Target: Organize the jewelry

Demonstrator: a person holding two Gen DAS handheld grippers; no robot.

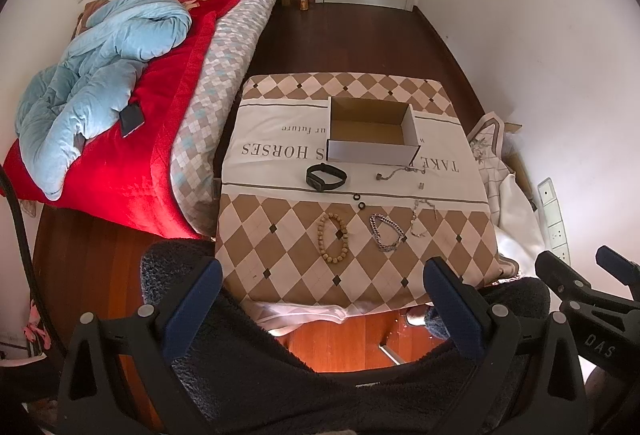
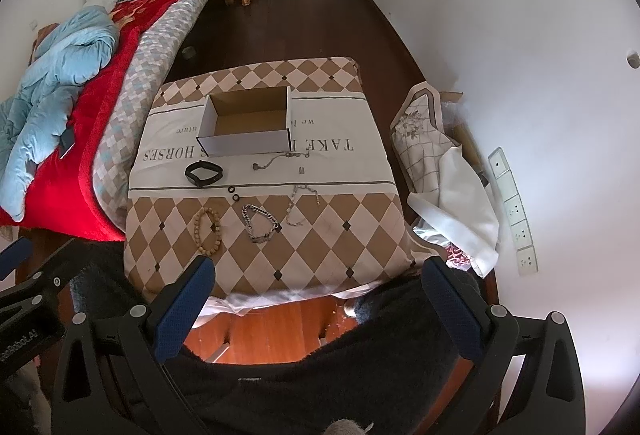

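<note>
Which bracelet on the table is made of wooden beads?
The wooden bead bracelet, leftmost in the near row. The chunky silver chain bracelet beside it is metal links, and the black band is a smooth strap.

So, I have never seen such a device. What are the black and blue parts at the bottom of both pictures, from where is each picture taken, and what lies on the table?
Those parts are handheld tongs, one in each of a person's hands; there is no robot arm. Each picture comes from a camera mounted on one of them, looking forward between its two blue-padded fingers. The first shows the left tongs, the second the right tongs. Both are open and hold nothing.

Ahead stands a table under a checked cloth. On it lie an empty cardboard box, a black wristband, two small black rings, a wooden bead bracelet, a thick silver chain and thinner chains. All the jewelry is outside the box. A bed stands to the left.
</note>
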